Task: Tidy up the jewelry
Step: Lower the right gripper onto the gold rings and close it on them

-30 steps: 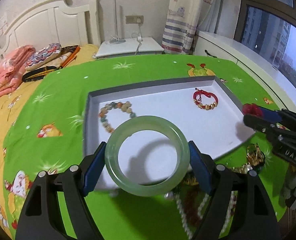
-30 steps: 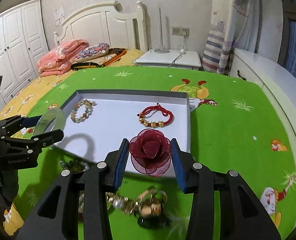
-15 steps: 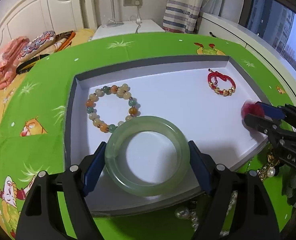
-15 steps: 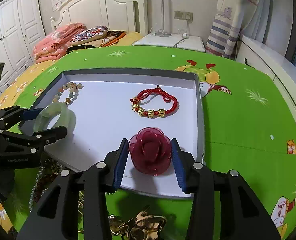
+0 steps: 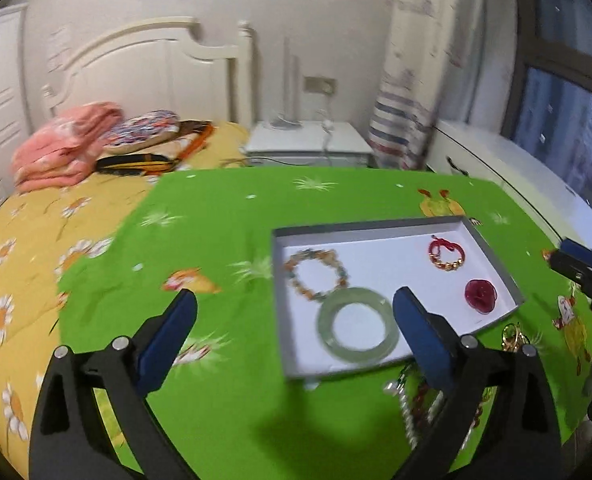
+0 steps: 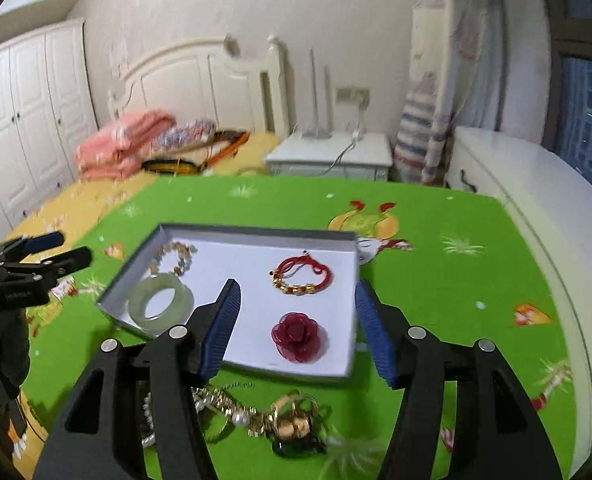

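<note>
A shallow grey tray (image 5: pixel 496 254) (image 6: pixel 128 270) with a white floor lies on the green cloth. In it lie a pale green jade bangle (image 5: pixel 357 323) (image 6: pixel 161 307), a multicoloured bead bracelet (image 5: pixel 316 272) (image 6: pixel 174 260), a red cord bracelet with gold beads (image 5: pixel 447 256) (image 6: pixel 302 278) and a dark red fabric rose (image 5: pixel 481 295) (image 6: pixel 298 336). My left gripper (image 5: pixel 294 336) is open and empty, raised, left of the bangle. My right gripper (image 6: pixel 296 328) is open and empty above the rose.
A loose pile of pearl strands, gold chains and a green stone (image 6: pixel 256 420) (image 5: pixel 416 400) lies on the cloth in front of the tray. Folded pink bedding (image 5: pixel 64 144) and a white nightstand (image 6: pixel 332 156) stand at the back. A white cabinet (image 6: pixel 536 184) runs along the right.
Both grippers opened and pulled back up from the tray. The jade bangle and the red rose, held before, now lie on the tray floor.
</note>
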Tool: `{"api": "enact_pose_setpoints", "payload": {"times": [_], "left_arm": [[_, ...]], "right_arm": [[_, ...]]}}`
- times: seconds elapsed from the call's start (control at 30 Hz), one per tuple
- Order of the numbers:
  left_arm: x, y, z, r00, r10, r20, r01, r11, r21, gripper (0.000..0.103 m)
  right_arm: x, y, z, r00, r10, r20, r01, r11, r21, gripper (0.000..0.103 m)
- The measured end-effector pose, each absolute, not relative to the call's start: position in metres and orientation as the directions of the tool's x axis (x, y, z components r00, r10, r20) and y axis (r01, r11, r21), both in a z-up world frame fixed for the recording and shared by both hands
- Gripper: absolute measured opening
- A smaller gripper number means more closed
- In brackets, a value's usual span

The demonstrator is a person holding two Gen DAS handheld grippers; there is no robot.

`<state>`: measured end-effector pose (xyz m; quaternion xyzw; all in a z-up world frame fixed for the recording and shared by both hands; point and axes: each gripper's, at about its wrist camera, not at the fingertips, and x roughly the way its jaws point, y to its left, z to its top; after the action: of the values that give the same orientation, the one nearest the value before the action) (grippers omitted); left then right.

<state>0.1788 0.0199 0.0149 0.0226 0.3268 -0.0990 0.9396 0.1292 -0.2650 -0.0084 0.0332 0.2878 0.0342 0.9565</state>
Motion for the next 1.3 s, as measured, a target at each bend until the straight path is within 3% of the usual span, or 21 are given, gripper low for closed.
{"api": "enact_pose_setpoints", "payload": {"times": [0.33, 0.5, 0.73, 1.13, 1.3], "left_arm": [[0.126, 0.034, -0.045, 0.717, -0.164, -0.677, 0.168, 0.984, -0.060, 0.096], [0.131, 0.030, -0.066, 0.698, -0.153, -0.700, 0.161, 0.985, -0.056, 0.096], [0.142, 0.044, -0.074, 0.658, -0.209, -0.723, 0.139, 0.978, -0.156, 0.096], [0.133, 0.031, -0.071, 0.676, -0.235, -0.699, 0.210, 0.970, -0.124, 0.096], [0.132, 0.031, -0.071, 0.673, -0.244, -0.698, 0.216, 0.968, -0.130, 0.096]], "right_arm": [[0.084, -0.293, -0.071, 0.757, 0.050, -0.651, 0.072, 0.984, 0.160, 0.057], [0.076, -0.276, -0.086, 0.745, 0.070, -0.663, 0.037, 0.989, 0.146, 0.057], [0.093, -0.248, -0.086, 0.748, 0.068, -0.660, 0.013, 0.993, 0.117, 0.054], [0.129, -0.225, -0.089, 0.700, -0.066, -0.711, 0.061, 0.998, -0.032, 0.036], [0.121, -0.239, -0.095, 0.692, -0.023, -0.722, 0.061, 0.998, 0.027, 0.020]]}}
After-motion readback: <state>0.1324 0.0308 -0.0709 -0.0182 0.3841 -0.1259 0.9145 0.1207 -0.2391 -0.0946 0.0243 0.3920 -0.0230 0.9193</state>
